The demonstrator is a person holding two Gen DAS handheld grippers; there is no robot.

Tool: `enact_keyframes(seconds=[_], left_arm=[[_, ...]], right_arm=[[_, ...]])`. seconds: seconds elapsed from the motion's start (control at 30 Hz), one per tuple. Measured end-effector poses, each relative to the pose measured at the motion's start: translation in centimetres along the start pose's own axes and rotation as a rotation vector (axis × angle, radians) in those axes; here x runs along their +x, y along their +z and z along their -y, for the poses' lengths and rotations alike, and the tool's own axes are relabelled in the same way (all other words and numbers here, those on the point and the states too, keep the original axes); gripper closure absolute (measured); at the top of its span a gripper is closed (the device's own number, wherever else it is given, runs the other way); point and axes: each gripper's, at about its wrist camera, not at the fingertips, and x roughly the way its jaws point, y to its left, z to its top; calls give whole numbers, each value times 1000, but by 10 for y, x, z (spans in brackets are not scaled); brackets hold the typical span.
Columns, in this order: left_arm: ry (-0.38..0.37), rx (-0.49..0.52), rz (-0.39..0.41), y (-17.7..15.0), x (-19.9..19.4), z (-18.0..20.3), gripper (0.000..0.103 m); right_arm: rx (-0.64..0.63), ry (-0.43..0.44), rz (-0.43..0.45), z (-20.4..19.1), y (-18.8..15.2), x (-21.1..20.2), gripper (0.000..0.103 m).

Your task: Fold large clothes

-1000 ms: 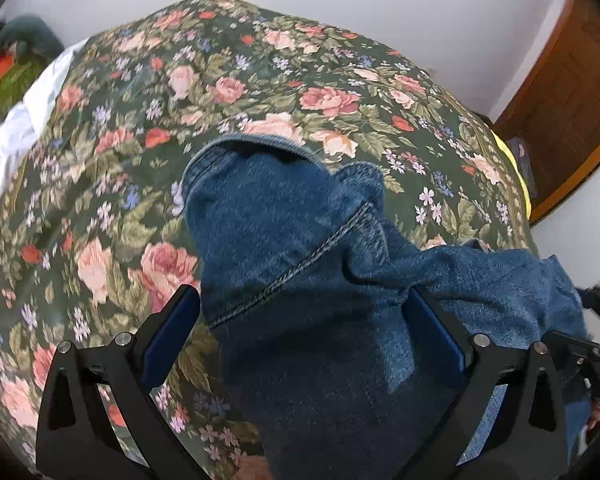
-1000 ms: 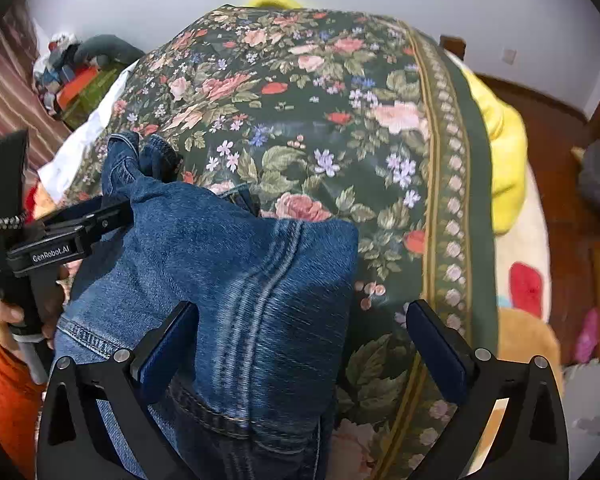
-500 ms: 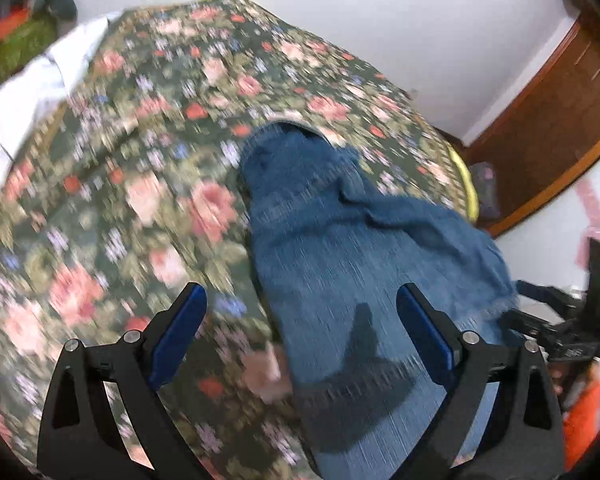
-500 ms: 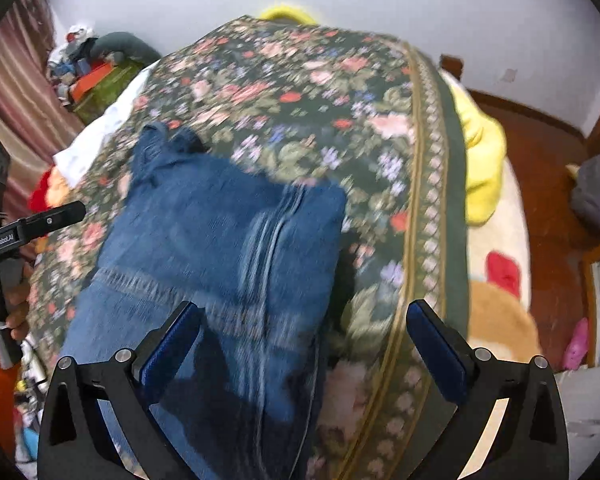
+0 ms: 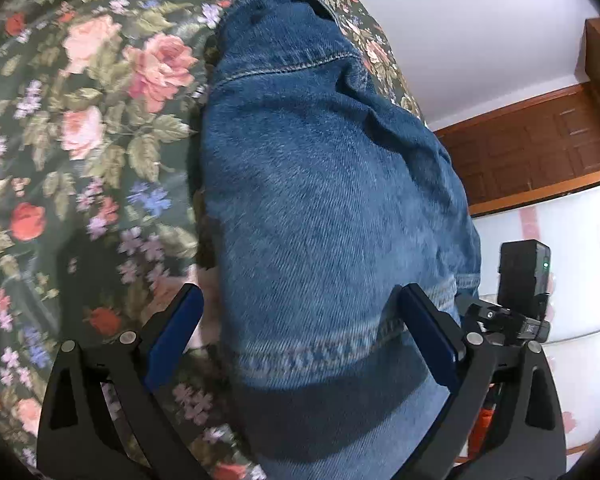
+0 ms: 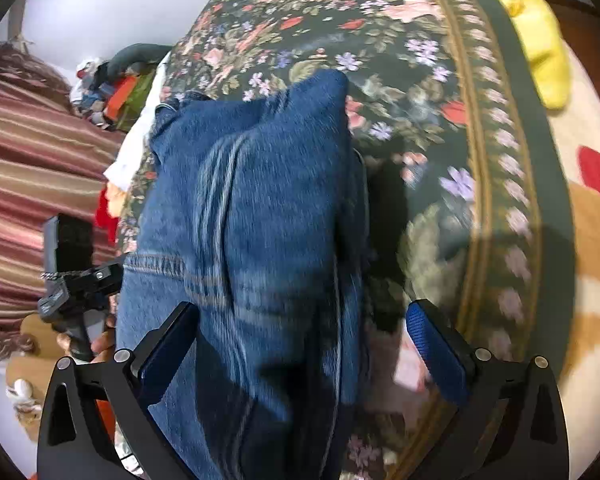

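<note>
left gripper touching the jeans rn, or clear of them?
Cannot tell. In the left wrist view the left gripper is open with its fingers straddling the jeans; the right finger overlaps denim, but neither contact nor gap shows plainly.

No readable text, label, brand or number in either view; gripper markings too blurred.

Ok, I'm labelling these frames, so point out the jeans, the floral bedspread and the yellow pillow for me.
jeans [image 5: 332, 208]: left wrist view, on the broad folded denim panel.
floral bedspread [image 5: 92, 128]: left wrist view, on bare rose-print fabric left of the denim.
yellow pillow [image 6: 540, 36]: right wrist view, on its top surface beyond the bedspread's border.
</note>
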Motion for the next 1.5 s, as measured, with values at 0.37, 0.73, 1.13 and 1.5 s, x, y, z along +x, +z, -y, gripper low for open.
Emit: enact_keyframes(seconds=[0.37, 0.73, 1.13, 1.5], left_arm=[[-128, -92, -53, 17, 42, -10, 1], [-46, 15, 19, -5, 12, 20, 21], [-8, 157, 159, -27, -89, 52, 30], [-33, 197, 303, -56, -204, 45, 30]], right_arm=[[-40, 98, -46, -13, 30, 40, 0], [-86, 47, 38, -42, 10, 22, 33], [-206, 9, 124, -122, -38, -29, 50], [-320, 19, 199, -220, -66, -61, 51]])
